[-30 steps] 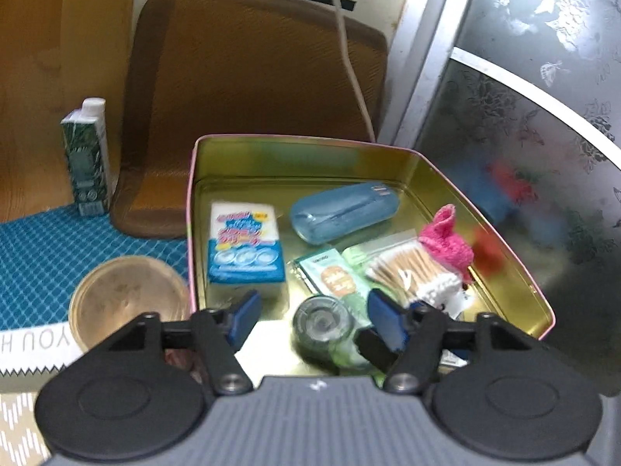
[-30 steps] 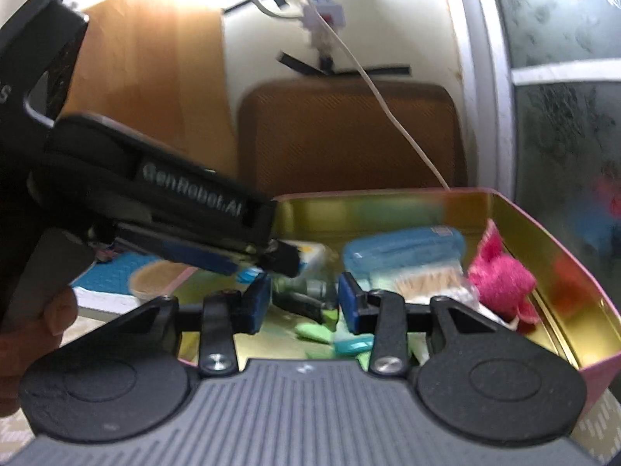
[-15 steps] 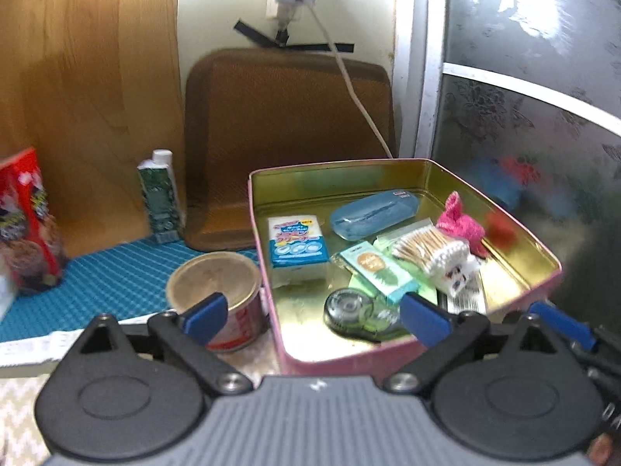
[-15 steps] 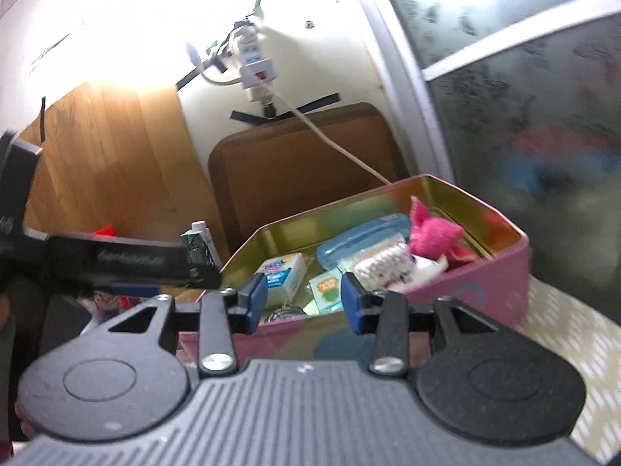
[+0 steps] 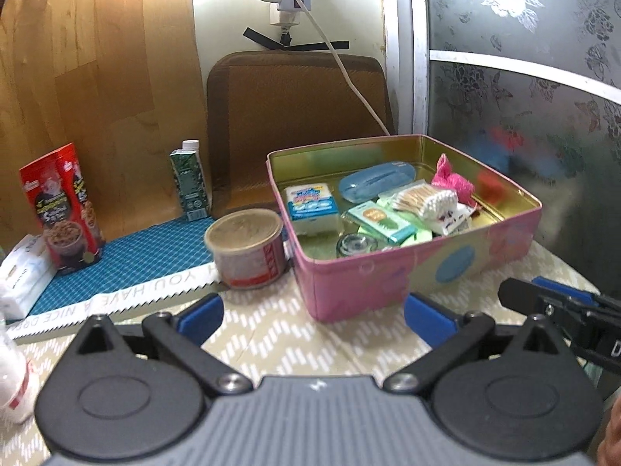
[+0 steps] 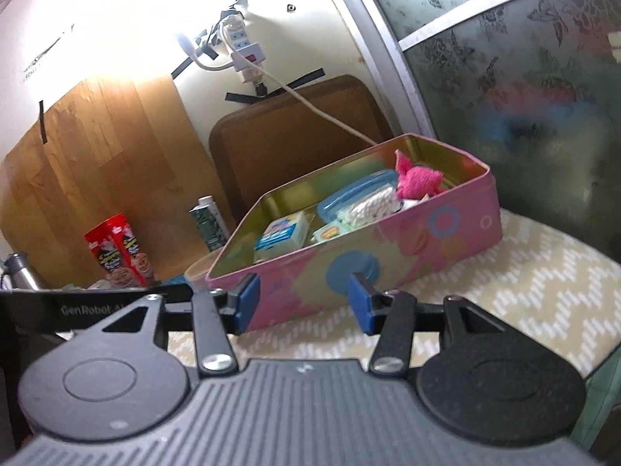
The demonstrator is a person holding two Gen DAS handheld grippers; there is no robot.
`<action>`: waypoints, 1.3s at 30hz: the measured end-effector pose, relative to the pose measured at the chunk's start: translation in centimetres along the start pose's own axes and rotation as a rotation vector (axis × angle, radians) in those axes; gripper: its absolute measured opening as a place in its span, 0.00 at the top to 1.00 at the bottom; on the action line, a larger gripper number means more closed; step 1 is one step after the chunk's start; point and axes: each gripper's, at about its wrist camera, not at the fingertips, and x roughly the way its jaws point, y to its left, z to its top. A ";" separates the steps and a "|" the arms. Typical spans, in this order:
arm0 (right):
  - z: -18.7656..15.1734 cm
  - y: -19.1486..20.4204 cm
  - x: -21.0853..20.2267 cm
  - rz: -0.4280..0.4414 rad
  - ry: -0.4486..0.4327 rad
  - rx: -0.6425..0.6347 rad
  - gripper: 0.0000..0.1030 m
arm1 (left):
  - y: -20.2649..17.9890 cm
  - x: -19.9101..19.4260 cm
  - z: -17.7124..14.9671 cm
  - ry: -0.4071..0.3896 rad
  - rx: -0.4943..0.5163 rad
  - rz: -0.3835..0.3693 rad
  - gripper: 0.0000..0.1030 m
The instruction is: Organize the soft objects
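Note:
A pink tin (image 5: 388, 272) with a gold inside stands on the zigzag cloth. In it lie a tissue pack (image 5: 310, 207), a blue case (image 5: 374, 185), a bag of cotton swabs (image 5: 425, 200), a pink fluffy cloth (image 5: 452, 182), a green packet (image 5: 378, 221) and a tape roll (image 5: 355, 244). My left gripper (image 5: 314, 318) hovers in front of the tin's near corner, open wide and empty. The right gripper (image 6: 303, 303) faces the tin's (image 6: 388, 256) long side; its jaws are opening with nothing between them. The pink cloth (image 6: 417, 178) sticks up at the tin's far end.
A round can (image 5: 246, 248) stands just left of the tin on a blue mat (image 5: 128, 256). A green carton (image 5: 188, 184), red snack tubes (image 5: 64, 209) and a white packet (image 5: 23, 275) are further left. A brown cushion (image 5: 295, 116) leans behind, with a frosted glass door at the right.
The left gripper backed out of the tin and its jaws spread wide, leaving the tape roll inside. The right gripper also drew back, rolled, and widened a little.

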 end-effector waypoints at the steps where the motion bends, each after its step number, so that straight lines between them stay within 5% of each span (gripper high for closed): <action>1: -0.1 0.1 -0.1 0.005 0.004 0.000 0.45 | 0.0 -0.3 -0.3 0.001 0.002 0.004 0.00; 21: -1.7 3.2 -1.6 0.030 0.060 -0.046 0.39 | 1.3 -1.8 -4.4 0.058 -0.011 0.098 0.00; 30: -2.2 3.9 -0.9 0.022 0.111 -0.060 0.14 | 1.8 -2.2 -5.0 0.040 0.004 0.161 0.00; 39: -2.8 4.2 -0.4 0.019 0.137 -0.064 0.09 | 1.9 -2.2 -5.4 0.038 0.018 0.209 0.00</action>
